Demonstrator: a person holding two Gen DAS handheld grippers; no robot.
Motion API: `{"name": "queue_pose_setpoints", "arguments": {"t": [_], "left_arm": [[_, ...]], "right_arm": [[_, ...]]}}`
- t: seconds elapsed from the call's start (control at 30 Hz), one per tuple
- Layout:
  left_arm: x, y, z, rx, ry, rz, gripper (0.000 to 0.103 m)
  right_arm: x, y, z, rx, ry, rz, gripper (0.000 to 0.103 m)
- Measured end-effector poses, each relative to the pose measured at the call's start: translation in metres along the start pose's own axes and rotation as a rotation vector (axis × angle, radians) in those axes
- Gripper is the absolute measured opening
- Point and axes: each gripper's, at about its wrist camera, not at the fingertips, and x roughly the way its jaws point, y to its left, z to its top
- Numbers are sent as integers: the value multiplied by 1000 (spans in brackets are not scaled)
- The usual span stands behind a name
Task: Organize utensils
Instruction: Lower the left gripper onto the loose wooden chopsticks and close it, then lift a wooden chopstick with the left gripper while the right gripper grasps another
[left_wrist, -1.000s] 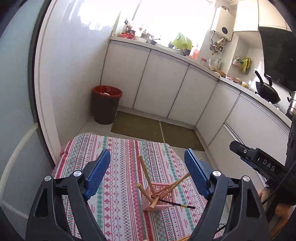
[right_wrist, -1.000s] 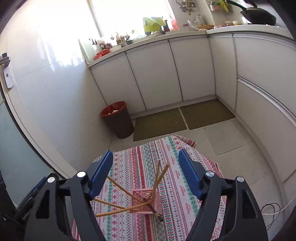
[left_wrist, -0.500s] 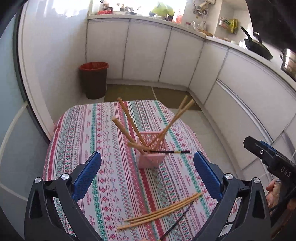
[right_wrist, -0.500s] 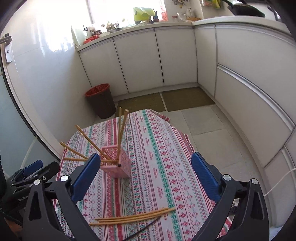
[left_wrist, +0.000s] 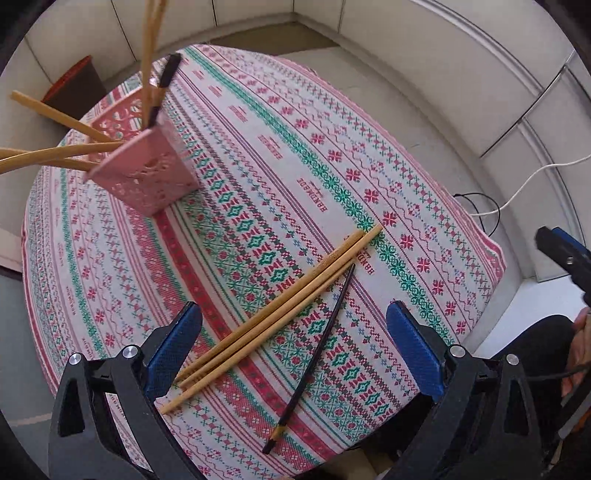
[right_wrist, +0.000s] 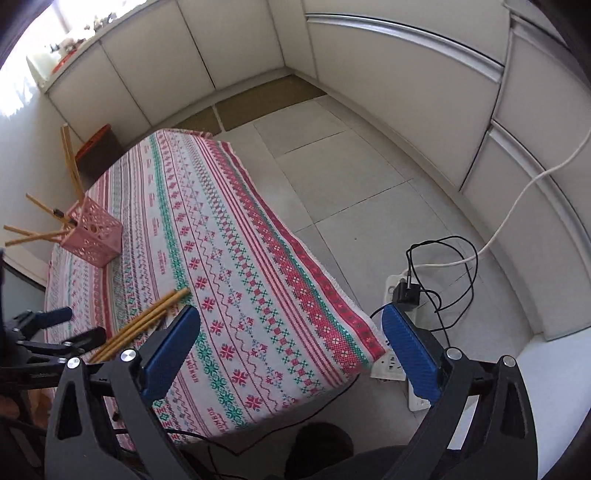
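Note:
A pink perforated holder (left_wrist: 144, 173) stands at the far left of the patterned tablecloth (left_wrist: 332, 166), with several bamboo chopsticks and one black one leaning out of it. Three loose bamboo chopsticks (left_wrist: 280, 314) and a black chopstick (left_wrist: 317, 354) lie on the cloth near its front edge. My left gripper (left_wrist: 293, 321) hangs open just above them, its jaws wide and nothing between them. My right gripper (right_wrist: 290, 321) is open too, over the cloth's front right part. From there the bamboo chopsticks (right_wrist: 144, 321) lie to its left, beside the left gripper (right_wrist: 55, 328); the holder (right_wrist: 94, 236) is further back.
A white power strip (right_wrist: 399, 332) with a black plug and looped cables lies on the tiled floor right of the table. A dark bin with a red liner (right_wrist: 99, 147) stands behind the table by white cabinets. The right gripper's tip (left_wrist: 561, 254) shows past the table's right edge.
Both grippers have come down and tipped toward the table. Their jaws stand wider than a second ago. The loose chopsticks, then out of view, now lie right under the left gripper.

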Motion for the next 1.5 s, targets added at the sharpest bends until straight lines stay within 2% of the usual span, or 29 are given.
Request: {"name": "queue_pose_setpoints", "arguments": {"t": [0.07,0.17,0.27,0.43,0.57,0.67,0.9,0.93,1.0,1.03,1.23,1.3,1.4,1.5], "left_arm": [[17,-4,12,-12,36,-3,96],[37,-5,28,-35,77,4,96],[48,-8,38,-43,94,33,94],[60,-9,49,-72,109,44,88],[66,-13,54,-60,104,75,85],[77,-18,59,-42,128,72,80],[87,-24,59,3,140,56,74],[88,-25,58,9,139,50,70],[90,-32,55,11,147,12,55],[94,-37,53,21,167,21,42],[101,-50,53,88,143,24,42],[100,-52,52,107,126,27,39],[92,-52,48,137,93,13,22],[87,-52,45,165,42,24,17]], "right_arm": [[0,-6,0,13,-13,5,96],[6,-7,0,0,18,7,96],[-2,-8,-2,-8,-23,10,96],[1,-10,-2,-2,-12,27,96],[4,-15,-1,27,3,38,96],[5,-21,0,61,11,58,96],[10,-31,1,135,44,88,96],[11,-31,1,139,47,89,96],[11,-31,1,142,50,93,96],[12,-32,0,141,51,94,96],[14,-30,1,141,64,97,96],[16,-31,2,149,75,105,96],[22,-29,3,166,101,120,96],[26,-23,3,180,121,133,96]]}}
